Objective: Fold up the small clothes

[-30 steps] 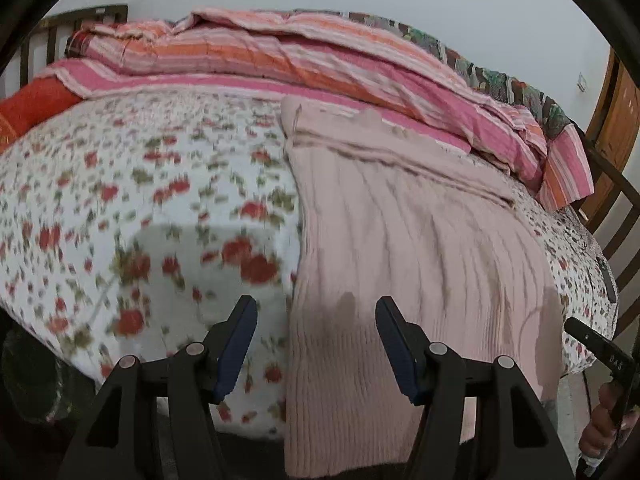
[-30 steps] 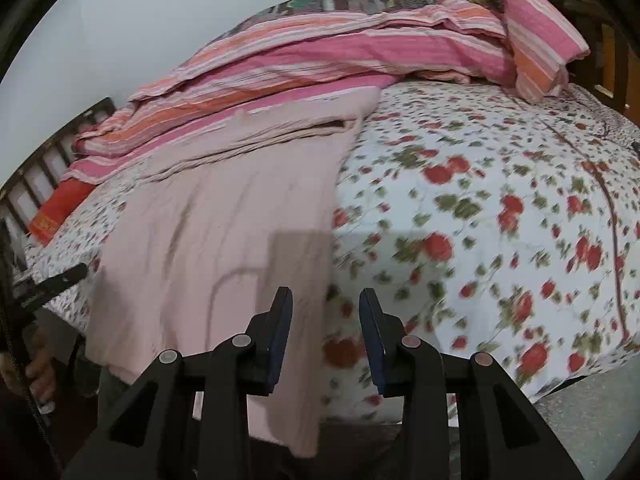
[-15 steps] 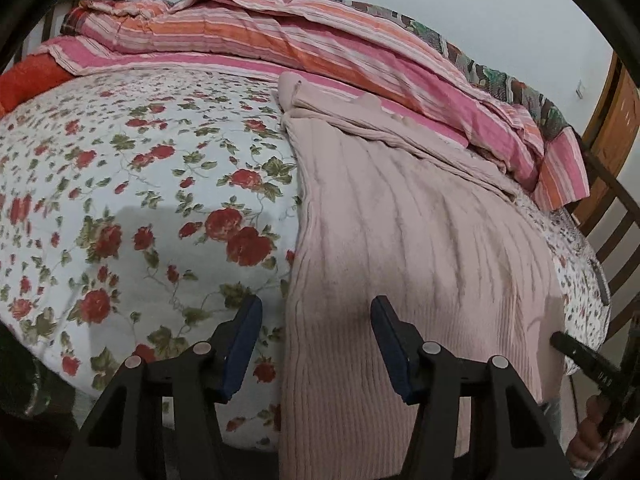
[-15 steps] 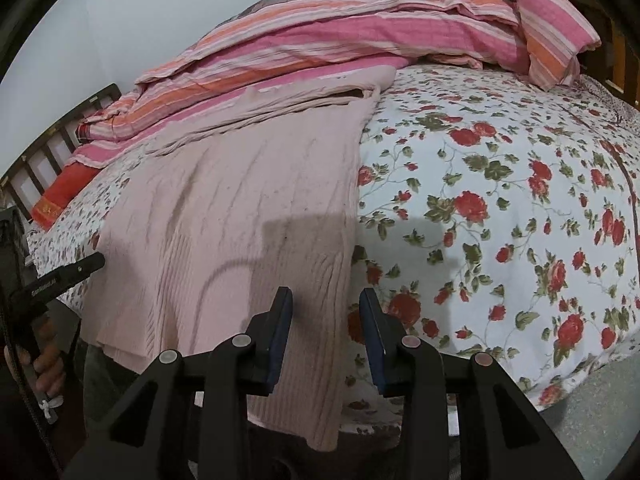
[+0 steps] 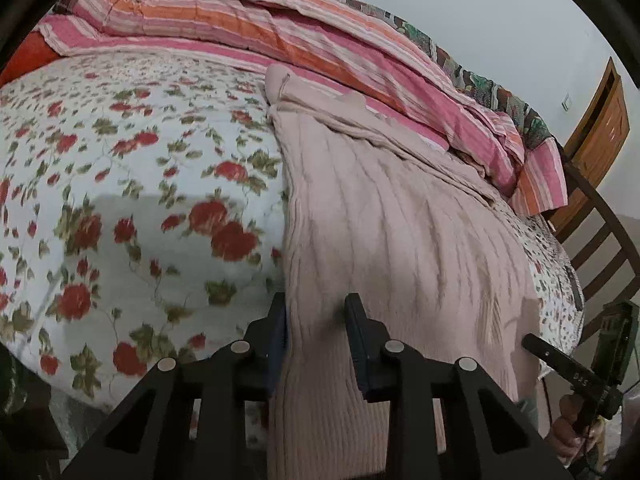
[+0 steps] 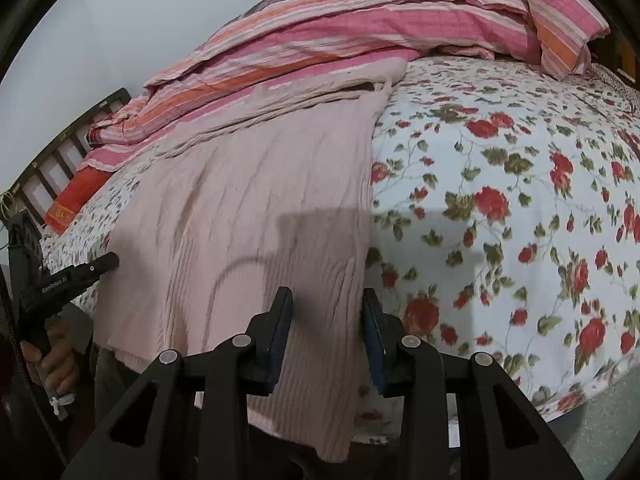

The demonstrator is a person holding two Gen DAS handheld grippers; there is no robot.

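A pale pink ribbed knit garment (image 5: 400, 232) lies flat on the floral bedspread (image 5: 120, 200), its hem hanging over the near bed edge. It also shows in the right wrist view (image 6: 256, 208). My left gripper (image 5: 316, 336) is open, its jaws straddling the garment's left edge near the hem. My right gripper (image 6: 326, 332) is open, its jaws straddling the garment's right edge near the hem. The right gripper also shows at the lower right of the left wrist view (image 5: 576, 376), and the left gripper at the left of the right wrist view (image 6: 68, 276).
A pink and orange striped quilt (image 5: 320, 40) is bunched along the far side of the bed, against the wall. A striped pillow (image 6: 560, 12) lies at the far right. A wooden bed frame (image 5: 596, 248) and a wooden door (image 5: 600, 120) stand at the right.
Both grippers moved forward and down toward the garment's hem corners. The left jaws narrowed around the left edge; the right jaws widened around the right edge.
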